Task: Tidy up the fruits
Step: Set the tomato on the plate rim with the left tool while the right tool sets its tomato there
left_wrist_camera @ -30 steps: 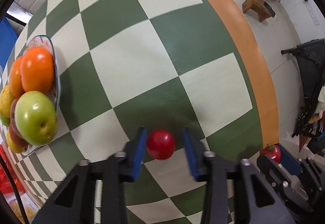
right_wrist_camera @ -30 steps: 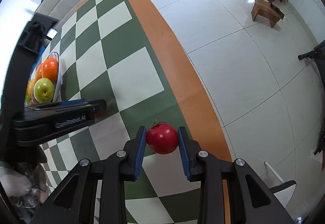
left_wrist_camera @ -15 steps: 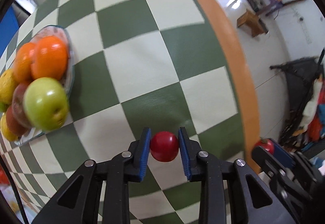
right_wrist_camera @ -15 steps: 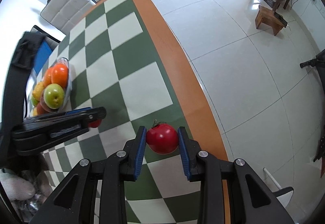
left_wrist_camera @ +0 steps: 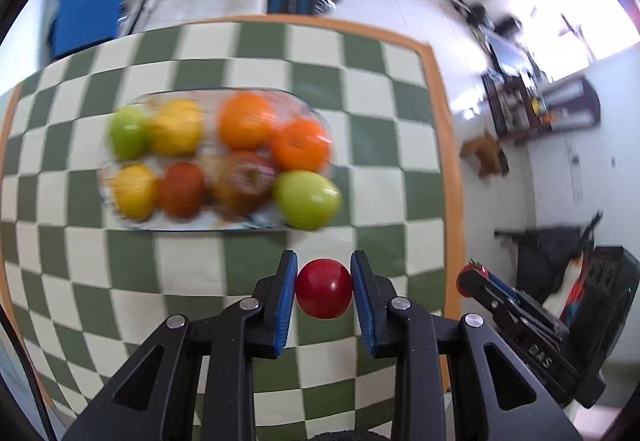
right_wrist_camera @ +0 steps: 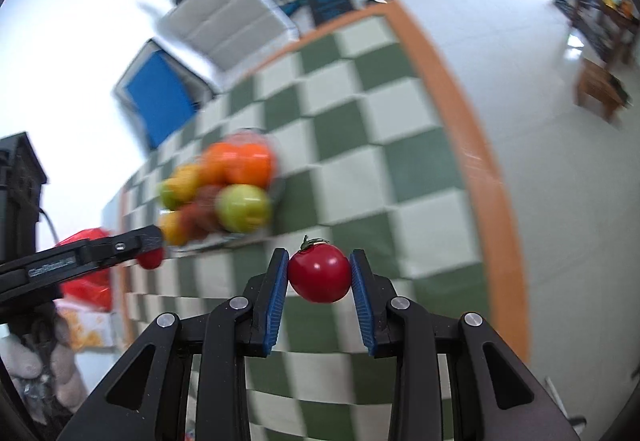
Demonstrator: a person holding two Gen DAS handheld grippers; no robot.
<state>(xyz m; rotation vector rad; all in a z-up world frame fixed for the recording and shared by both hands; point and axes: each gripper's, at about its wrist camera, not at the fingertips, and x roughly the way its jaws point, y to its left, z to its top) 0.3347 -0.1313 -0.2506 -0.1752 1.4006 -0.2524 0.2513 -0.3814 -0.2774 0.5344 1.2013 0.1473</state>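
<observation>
My left gripper (left_wrist_camera: 324, 291) is shut on a small red tomato (left_wrist_camera: 324, 293), held above the checkered table. Ahead of it lies a clear oval plate (left_wrist_camera: 120, 217) piled with oranges (left_wrist_camera: 298, 145), lemons, red apples and green apples (left_wrist_camera: 308, 199), all blurred. My right gripper (right_wrist_camera: 319, 275) is shut on a red tomato with a green stalk (right_wrist_camera: 319, 273). In the right wrist view the plate of fruit (right_wrist_camera: 222, 193) sits ahead to the left, and the left gripper (right_wrist_camera: 150, 249) with its tomato shows at the left edge. The right gripper (left_wrist_camera: 472, 279) appears at lower right in the left wrist view.
The green and cream checkered table (left_wrist_camera: 392, 89) has an orange border (left_wrist_camera: 444, 129) on its right side, with tiled floor beyond. A blue panel (right_wrist_camera: 160, 101) and a white padded bench (right_wrist_camera: 228, 21) stand past the far end. A red bag (right_wrist_camera: 86, 285) lies at the left.
The left gripper closed on its tomato. Both grippers lifted and swung toward the plate, which now lies ahead of them instead of off to the left.
</observation>
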